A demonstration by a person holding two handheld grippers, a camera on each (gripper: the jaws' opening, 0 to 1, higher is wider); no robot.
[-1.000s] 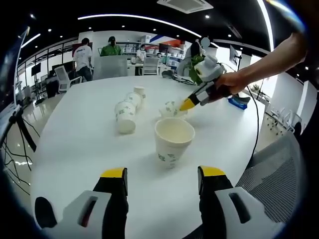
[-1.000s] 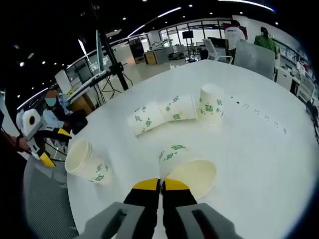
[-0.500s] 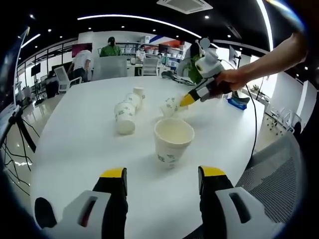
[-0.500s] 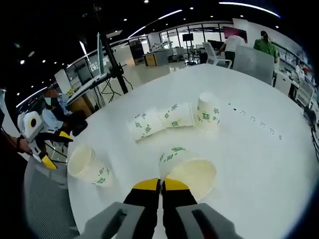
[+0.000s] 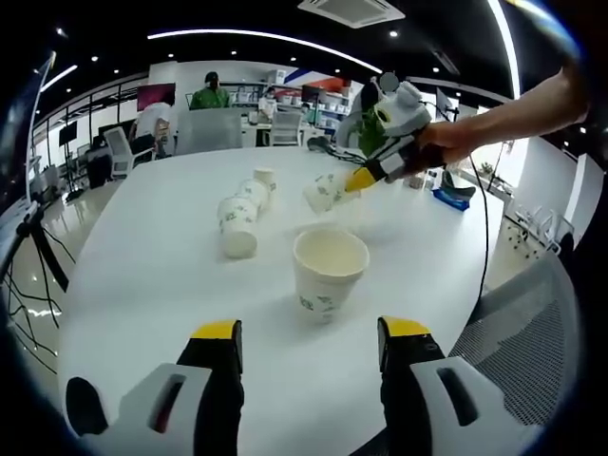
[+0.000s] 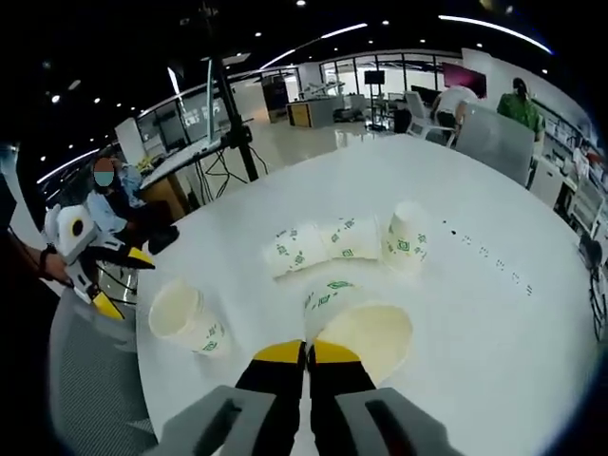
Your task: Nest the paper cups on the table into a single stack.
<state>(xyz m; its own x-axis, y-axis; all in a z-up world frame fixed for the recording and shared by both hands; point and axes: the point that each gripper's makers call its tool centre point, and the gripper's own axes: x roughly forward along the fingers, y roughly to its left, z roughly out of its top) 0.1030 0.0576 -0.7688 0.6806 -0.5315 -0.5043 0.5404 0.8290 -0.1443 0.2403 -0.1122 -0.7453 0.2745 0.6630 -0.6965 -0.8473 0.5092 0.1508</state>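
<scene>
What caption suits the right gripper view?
Right gripper lifts a paper cup above the white table.

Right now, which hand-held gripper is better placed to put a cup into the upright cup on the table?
The right hand-held gripper, probably. Its jaws are shut on the rim of a paper cup, held above the table beyond the upright cup. The left hand-held gripper is open and holds nothing.

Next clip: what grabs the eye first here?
The right gripper, fingers shut on a cup, holds it in the air above the white table. An upright cup stands in front of the open left gripper, and more cups lie on their sides beyond.
</scene>
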